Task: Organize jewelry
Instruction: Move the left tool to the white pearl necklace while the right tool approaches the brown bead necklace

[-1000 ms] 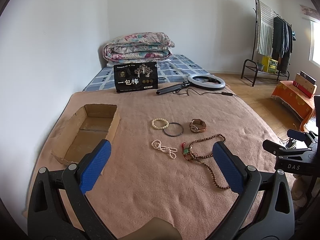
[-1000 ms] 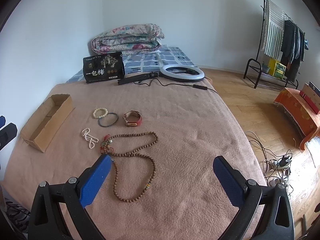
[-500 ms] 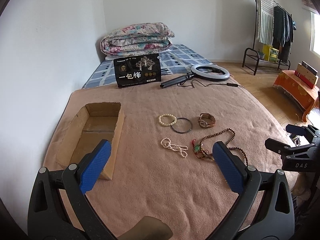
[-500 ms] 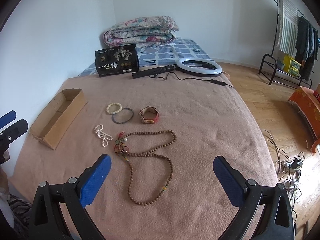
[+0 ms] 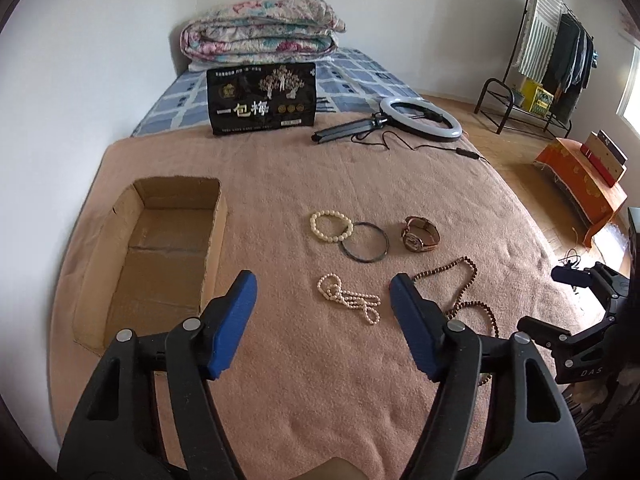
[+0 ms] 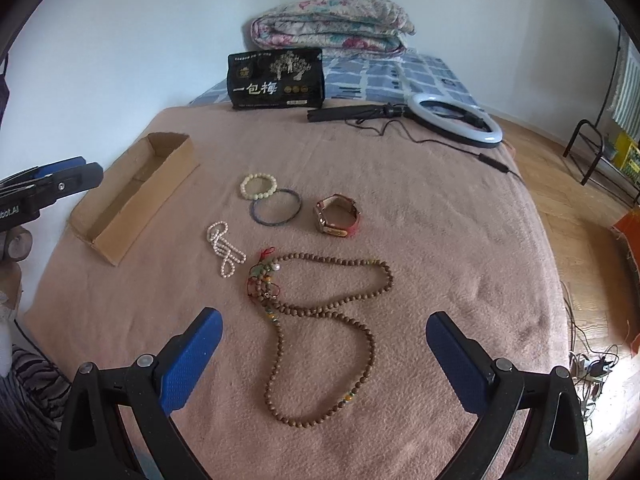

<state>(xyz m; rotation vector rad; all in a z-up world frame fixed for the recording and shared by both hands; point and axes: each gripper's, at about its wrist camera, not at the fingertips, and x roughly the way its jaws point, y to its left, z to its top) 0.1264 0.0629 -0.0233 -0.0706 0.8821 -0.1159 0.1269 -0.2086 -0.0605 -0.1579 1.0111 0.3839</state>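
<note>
Clearly, the loose pearl strand [image 5: 347, 298] is the risk: the left gripper [image 5: 324, 322] hangs above it with jaws closing on nothing, and pinching 1 loop could leave the rest dangling, or snag the blanket [image 5: 280, 392]. It lies bunched between the cardboard box [image 5: 214, 248] and the wooden bead necklace [image 6: 320, 320], long axis running diagonally from its coiled end down toward the viewer's right. The right gripper [image 6: 324, 354] is spread wide and empty over that necklace, whose loop stretches toward the camera.
</note>
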